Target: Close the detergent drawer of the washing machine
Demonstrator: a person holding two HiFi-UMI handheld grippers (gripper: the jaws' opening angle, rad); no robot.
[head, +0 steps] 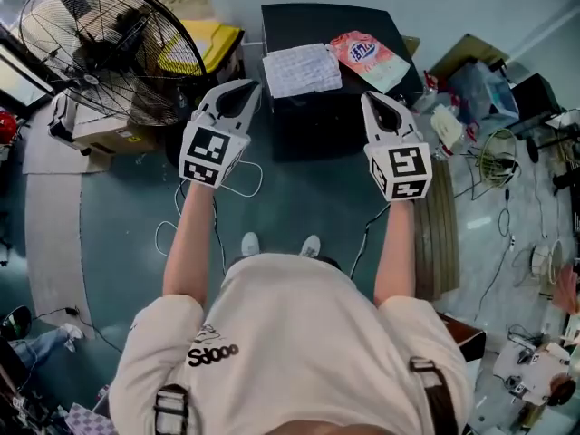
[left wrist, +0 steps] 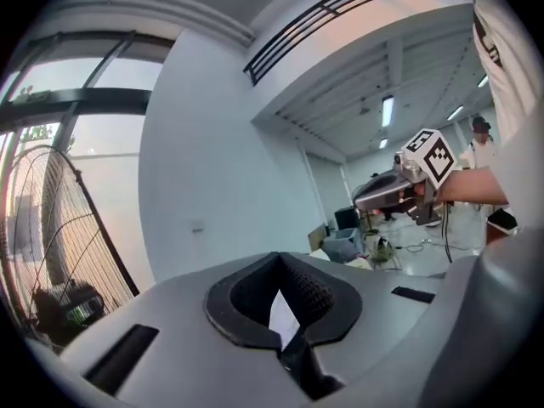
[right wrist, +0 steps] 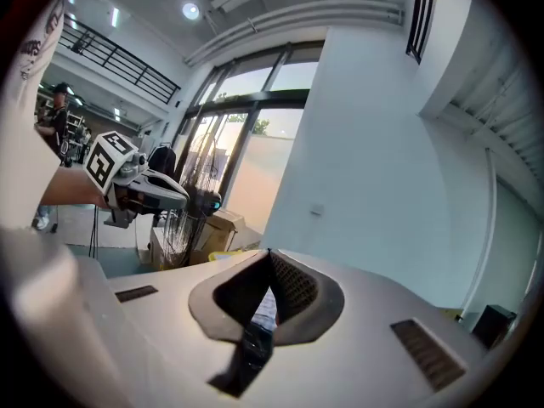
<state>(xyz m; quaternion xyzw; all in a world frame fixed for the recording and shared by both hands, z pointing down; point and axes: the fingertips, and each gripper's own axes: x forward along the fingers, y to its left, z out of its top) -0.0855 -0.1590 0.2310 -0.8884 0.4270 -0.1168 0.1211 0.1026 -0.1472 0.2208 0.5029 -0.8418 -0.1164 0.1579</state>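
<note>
In the head view the black washing machine (head: 337, 116) stands against the far wall. A white folded cloth (head: 302, 69) and a pink detergent bag (head: 367, 59) lie on its top. Its detergent drawer shows in no view. Both grippers are held up side by side in front of the person, over the machine's front. My left gripper (head: 246, 87) is shut with nothing in it, and its own view shows its jaws (left wrist: 291, 334) together against a bare wall. My right gripper (head: 371, 99) is also shut and empty, and its jaws (right wrist: 262, 317) are closed in its own view.
A large black floor fan (head: 101, 51) stands at the left, with a cardboard box (head: 100, 132) below it and a yellow object (head: 215, 43) behind. Cables (head: 172, 234) trail on the teal floor. Bags, a wire basket (head: 498, 157) and clutter crowd the right side.
</note>
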